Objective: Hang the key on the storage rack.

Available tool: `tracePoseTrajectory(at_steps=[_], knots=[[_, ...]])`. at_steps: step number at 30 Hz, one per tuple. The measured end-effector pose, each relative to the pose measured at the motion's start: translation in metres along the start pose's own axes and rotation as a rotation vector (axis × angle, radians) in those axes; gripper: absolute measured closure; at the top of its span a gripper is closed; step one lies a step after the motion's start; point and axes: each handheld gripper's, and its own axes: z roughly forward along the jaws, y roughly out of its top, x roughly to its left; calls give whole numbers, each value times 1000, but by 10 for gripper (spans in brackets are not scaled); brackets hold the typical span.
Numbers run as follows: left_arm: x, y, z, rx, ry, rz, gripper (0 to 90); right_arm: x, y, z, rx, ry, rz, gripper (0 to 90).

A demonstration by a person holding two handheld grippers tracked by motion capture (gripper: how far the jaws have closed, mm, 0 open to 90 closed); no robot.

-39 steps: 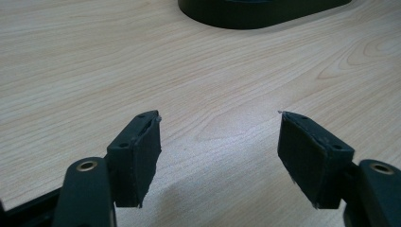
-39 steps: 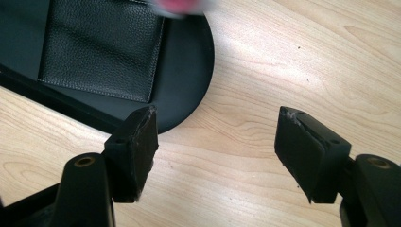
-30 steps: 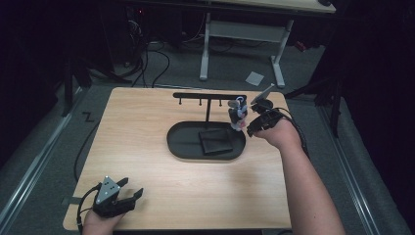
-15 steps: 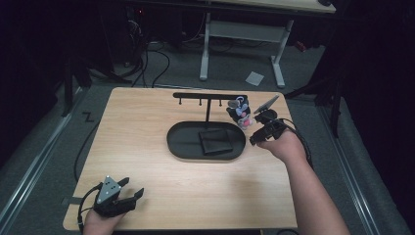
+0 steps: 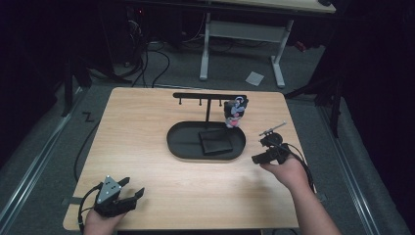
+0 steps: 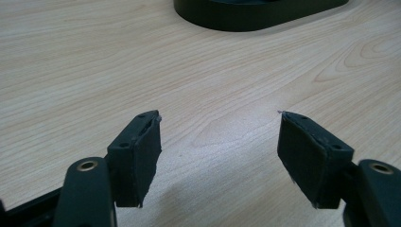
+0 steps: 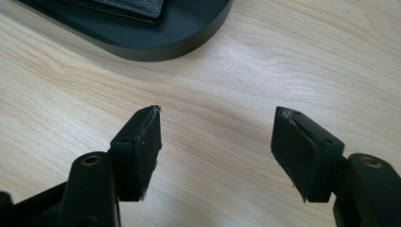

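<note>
A black oval tray [image 5: 181,147] sits mid-table with a black leather wallet [image 5: 214,141] lying in it. Behind it rises a black T-shaped hook stand [image 5: 208,97], and a small patterned figure keychain [image 5: 234,113] hangs from its right end. My right gripper [image 5: 258,157] is open and empty, low over the wood just right of the tray; in the right gripper view [image 7: 216,124] the tray rim [image 7: 179,45] and wallet corner [image 7: 137,7] lie ahead. My left gripper [image 5: 133,188] rests open at the near left corner, jaws wide apart [image 6: 218,126], the tray [image 6: 255,16] far ahead.
The wooden table [image 5: 147,117] has bare surface to the left of and in front of the tray. Beyond its far edge stand a white-legged desk [image 5: 240,29], cables on the grey floor and a scrap of paper [image 5: 254,78].
My right gripper has drawn back from the hanging keychain toward the near right side of the tray, leaving the keychain on the stand. The left gripper has stayed put.
</note>
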Motion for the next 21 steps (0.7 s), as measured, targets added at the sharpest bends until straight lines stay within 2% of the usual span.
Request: tracePoseTrajectory(at_steps=[5, 8, 9, 10, 13, 15, 16, 18, 19, 21], knots=[[-1, 2, 3, -4, -8, 0, 314, 5, -34, 5, -139, -12, 40, 327], [-2, 3, 5, 0, -12, 6, 314, 11, -56, 8, -240, -18, 52, 328], [-2, 3, 5, 1, -13, 7, 314, 16, -70, 12, -285, -16, 52, 320], [-3, 3, 5, 2, -12, 10, 314, 16, -70, 12, -285, -16, 52, 320], [-2, 3, 5, 2, -13, 10, 314, 22, -91, 17, -360, -5, 75, 305], [-3, 4, 4, -4, -13, 11, 314, 27, -102, 19, -405, -17, 92, 268], [-3, 5, 4, -7, -12, 10, 314, 30, -109, 20, -442, -33, 92, 253], [-4, 5, 4, -11, -17, 11, 314, 35, -123, 20, -517, -87, 54, 252], [-5, 5, 4, -10, -19, 16, 313, 37, -125, 20, -522, -77, 44, 239], [-5, 5, 4, -12, -18, 17, 313, 41, -128, 19, -537, -97, 22, 236]])
